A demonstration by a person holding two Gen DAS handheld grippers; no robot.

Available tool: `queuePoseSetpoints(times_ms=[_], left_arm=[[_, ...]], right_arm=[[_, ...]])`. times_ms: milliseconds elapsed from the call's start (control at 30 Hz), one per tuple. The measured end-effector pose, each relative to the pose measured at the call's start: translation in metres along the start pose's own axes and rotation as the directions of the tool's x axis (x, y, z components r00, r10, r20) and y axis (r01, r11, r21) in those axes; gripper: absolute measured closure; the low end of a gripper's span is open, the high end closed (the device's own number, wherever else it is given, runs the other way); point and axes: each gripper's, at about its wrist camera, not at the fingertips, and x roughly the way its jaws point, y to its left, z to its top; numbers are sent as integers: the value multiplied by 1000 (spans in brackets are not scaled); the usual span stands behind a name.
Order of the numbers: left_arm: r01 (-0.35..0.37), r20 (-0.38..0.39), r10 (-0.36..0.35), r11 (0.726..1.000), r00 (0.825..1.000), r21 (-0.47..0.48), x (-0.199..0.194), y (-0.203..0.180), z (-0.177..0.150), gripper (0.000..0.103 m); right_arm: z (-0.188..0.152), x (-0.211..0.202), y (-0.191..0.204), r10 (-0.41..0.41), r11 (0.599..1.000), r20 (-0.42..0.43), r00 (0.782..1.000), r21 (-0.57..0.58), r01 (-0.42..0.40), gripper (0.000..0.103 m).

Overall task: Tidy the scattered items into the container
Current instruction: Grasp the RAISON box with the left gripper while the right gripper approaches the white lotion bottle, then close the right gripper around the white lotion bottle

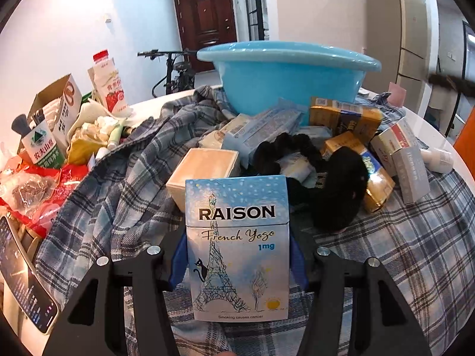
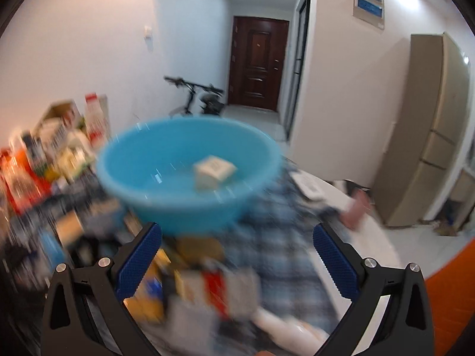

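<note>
Two claws — left claw (image 1: 237, 255) pinches cigarette pack (image 1: 237, 246), right claw (image 2: 237, 255) spread — over plaid cloth (image 1: 400, 255).

Both wrist views face the blue basin (image 1: 288, 68) (image 2: 190, 175) — right higher, blurred.

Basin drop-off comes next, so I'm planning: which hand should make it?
Left: its tongs already grip the Raison pack, with the basin ahead. The right tongs are open and empty.

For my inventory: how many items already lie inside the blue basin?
1: a pale box inside the blue basin, right of centre, seen by the right wrist camera. Motion blur may hide small items.
</note>
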Motion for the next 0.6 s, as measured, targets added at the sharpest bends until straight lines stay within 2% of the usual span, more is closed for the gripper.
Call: queuePoseSetpoints(times_ms=[133, 267, 367, 467, 600], left_arm=[[-6, 4, 6, 1000, 1000, 1, -1, 0, -1, 48], [-5, 8, 5, 1000, 1000, 3, -2, -1, -1, 48], [-12, 6, 12, 1000, 1000, -10, -1, 1, 0, 48], [1, 7, 0, 1000, 1000, -24, -2, 4, 0, 48], [16, 14, -16, 1000, 1000, -20, -3, 3, 0, 48]], right_arm=[[-50, 1, -26, -54, 998, -89, 995, 24, 56, 0], [-83, 23, -43, -102, 992, -190, 976, 51, 114, 0], [-92, 40, -50, -85, 987, -258, 963, 111, 117, 0], [-93, 52, -48, -138, 982, -295, 946, 86, 170, 0], [-93, 58, -49, -140, 982, -301, 943, 83, 172, 0]])
